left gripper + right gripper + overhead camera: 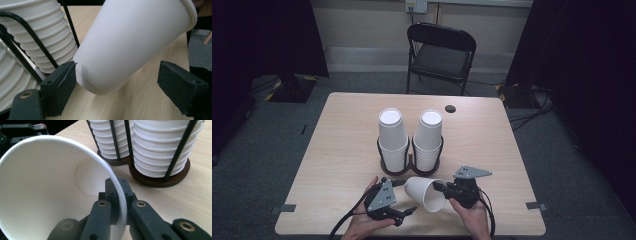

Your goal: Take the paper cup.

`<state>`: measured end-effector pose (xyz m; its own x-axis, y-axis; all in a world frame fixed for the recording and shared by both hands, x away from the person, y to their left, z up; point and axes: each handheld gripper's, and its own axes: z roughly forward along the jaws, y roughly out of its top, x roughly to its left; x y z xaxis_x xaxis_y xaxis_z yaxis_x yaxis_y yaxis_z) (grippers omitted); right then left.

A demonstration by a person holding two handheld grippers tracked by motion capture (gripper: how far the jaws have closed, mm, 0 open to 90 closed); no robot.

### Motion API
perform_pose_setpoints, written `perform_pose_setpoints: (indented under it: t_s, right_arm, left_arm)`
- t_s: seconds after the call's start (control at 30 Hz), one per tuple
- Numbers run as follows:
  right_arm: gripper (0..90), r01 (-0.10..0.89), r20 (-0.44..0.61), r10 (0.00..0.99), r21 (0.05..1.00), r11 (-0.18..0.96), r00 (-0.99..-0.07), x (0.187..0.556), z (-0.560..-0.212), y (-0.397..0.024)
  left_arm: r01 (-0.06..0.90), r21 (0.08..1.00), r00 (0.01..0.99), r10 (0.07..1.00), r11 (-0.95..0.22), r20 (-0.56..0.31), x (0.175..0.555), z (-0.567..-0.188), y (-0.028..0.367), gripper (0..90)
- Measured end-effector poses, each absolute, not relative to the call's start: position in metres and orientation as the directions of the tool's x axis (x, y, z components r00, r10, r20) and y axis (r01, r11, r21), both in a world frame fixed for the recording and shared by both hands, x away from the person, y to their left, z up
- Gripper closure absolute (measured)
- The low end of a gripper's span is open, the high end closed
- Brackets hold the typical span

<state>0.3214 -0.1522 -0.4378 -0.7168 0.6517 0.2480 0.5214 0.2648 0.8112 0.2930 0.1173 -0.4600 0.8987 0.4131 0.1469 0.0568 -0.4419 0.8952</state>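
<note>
No brand, label or writing can be read on any cup, on the holder or on the tongs.

The right tongs [438,187] are clamped on the rim of a single white paper cup [426,193]; in the right gripper view one jaw sits inside the cup's wall and the other outside, pinching it. The cup lies tilted on its side above the near part of the worktop [342,130], its open mouth turned toward the person's right hand [472,212] and its closed base pointing toward the left tongs [404,197].

The left tongs stand apart. In the left gripper view the cup's base end sits between the two jaws: the left jaw is touching or just beside the base edge, and the right jaw is well clear of the cup's wall.

Behind the held cup, a dark wire holder [409,160] with two round bays carries two stacks of white cups [392,135], both upside down, side by side near the worktop's middle.
</note>
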Motion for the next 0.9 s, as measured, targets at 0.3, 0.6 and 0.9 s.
perform_pose_setpoints:
  t_s: [0.3,0.6,0.9]
  right_arm:
    - [88.6,0.564,0.284,0.626,0.766,0.307,-0.726,0.324,-0.437,-0.151]
    - [88.6,0.614,0.323,0.634,0.725,0.311,-0.702,0.331,-0.439,-0.149]
    - [88.6,0.626,0.338,0.615,0.703,0.337,-0.712,0.334,-0.438,-0.141]
  left_arm:
    - [0.035,0.887,0.902,0.397,-0.46,0.17,0.291,-0.462,0.108,15.5]
    - [-0.029,0.839,0.896,0.358,-0.543,0.262,0.292,-0.46,0.096,13.2]
    - [-0.089,0.814,0.891,0.32,-0.574,0.323,0.292,-0.455,0.084,8.3]
